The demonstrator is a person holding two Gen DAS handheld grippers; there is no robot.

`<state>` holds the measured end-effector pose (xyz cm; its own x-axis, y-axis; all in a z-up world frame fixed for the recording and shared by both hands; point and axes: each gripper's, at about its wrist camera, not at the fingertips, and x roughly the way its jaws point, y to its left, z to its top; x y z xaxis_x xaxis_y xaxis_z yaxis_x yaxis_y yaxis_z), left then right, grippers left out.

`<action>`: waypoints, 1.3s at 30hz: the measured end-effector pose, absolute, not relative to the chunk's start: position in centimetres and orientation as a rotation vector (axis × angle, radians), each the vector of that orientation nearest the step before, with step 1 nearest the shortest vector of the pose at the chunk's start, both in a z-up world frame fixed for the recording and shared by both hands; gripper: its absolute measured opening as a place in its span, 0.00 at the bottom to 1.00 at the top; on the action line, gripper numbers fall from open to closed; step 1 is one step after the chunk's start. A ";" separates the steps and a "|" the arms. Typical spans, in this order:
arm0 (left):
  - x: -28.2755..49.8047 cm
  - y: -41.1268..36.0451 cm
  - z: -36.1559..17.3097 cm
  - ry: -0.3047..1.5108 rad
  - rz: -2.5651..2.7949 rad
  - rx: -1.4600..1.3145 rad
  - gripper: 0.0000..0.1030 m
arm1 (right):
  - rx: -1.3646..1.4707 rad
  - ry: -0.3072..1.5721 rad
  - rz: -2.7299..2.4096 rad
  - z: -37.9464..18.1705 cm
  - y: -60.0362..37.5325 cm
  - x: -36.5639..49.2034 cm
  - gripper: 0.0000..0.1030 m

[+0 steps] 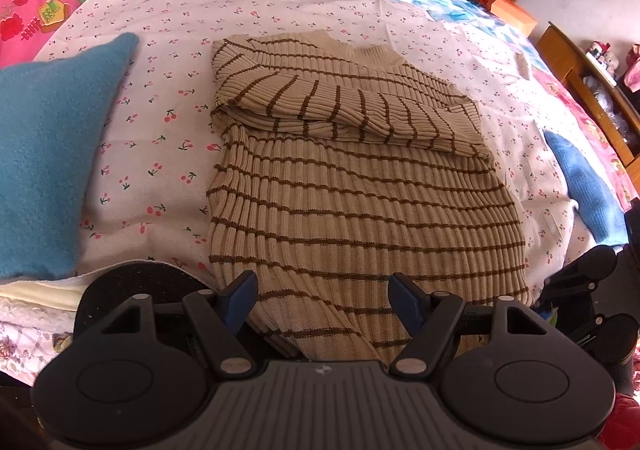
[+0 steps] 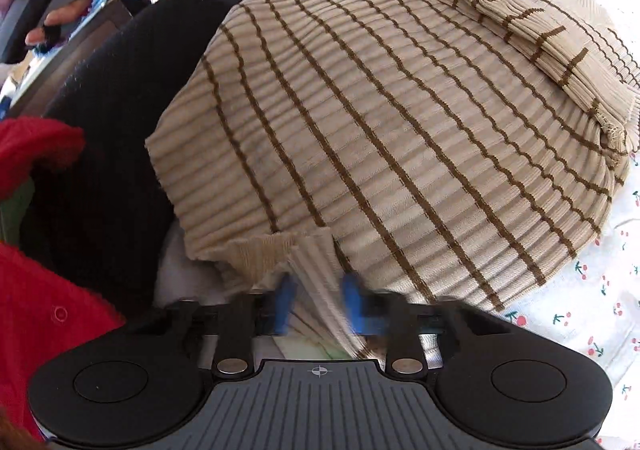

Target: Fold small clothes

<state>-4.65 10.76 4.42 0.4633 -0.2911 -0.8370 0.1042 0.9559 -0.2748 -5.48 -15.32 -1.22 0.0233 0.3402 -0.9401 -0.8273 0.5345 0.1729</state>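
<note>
A beige ribbed sweater with brown stripes (image 1: 352, 190) lies flat on the cherry-print sheet (image 1: 160, 130), collar at the far end and one sleeve (image 1: 340, 106) folded across the chest. My left gripper (image 1: 322, 300) hovers open over the near hem, its blue pads wide apart on either side of the cloth. In the right wrist view the same sweater (image 2: 380, 110) fills the frame. There my right gripper (image 2: 318, 298) is shut on a pinched-up strip of the hem corner (image 2: 312, 262). The pads look blurred.
A teal cushion (image 1: 48, 154) lies left of the sweater and a blue cloth (image 1: 584, 186) right of it. A black garment (image 2: 112, 130) and a red one (image 2: 40, 290) lie beside the hem. Wooden furniture (image 1: 580, 62) stands past the bed's right edge.
</note>
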 end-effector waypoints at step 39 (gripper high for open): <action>-9.5 -1.9 1.7 1.106 -0.603 0.861 0.72 | 0.541 0.837 0.351 -2.4 -27.6 3.6 0.04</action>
